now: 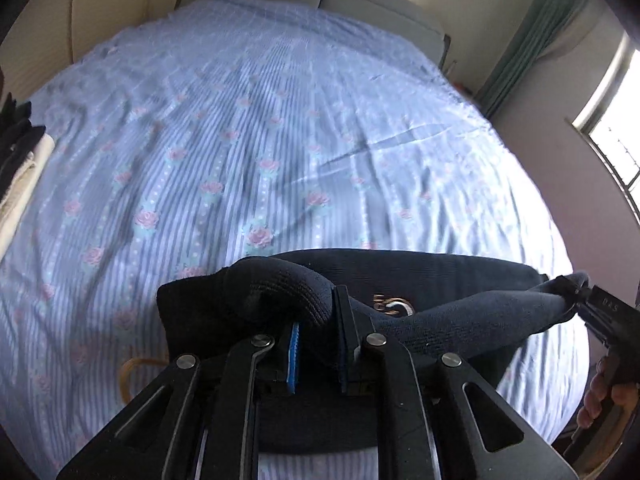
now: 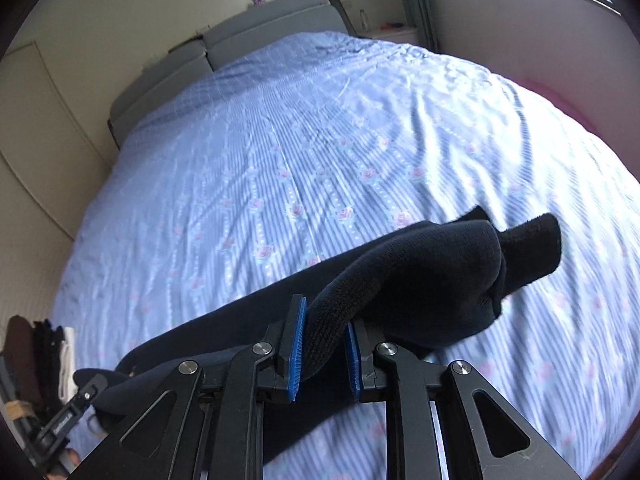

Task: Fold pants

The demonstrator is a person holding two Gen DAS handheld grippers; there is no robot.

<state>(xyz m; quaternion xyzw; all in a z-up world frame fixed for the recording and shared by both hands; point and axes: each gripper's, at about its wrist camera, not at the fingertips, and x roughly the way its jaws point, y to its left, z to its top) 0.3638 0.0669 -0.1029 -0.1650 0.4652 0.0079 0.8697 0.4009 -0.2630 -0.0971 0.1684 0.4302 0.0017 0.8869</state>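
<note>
Left gripper [image 1: 314,330]: jaws narrowed, clamping dark navy ribbed-knit pants [image 1: 440,276].
Right gripper [image 2: 325,344]: pinching same pants' edge.
Pants: stretched between grippers, over blue floral-striped bedsheet [image 1: 240,128].

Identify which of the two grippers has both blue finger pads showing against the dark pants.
The right gripper: both blue pads flank the pants. The left gripper shows one.

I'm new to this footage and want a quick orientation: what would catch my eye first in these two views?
First, the dark navy pants, stretched across the near edge of the bed and pinched at both ends: the left tongs grip a bunched fold, the right tongs clamp another. Behind them spreads the blue striped bedsheet with pink roses. A stack of folded clothes sits at the bed's left edge.
</note>
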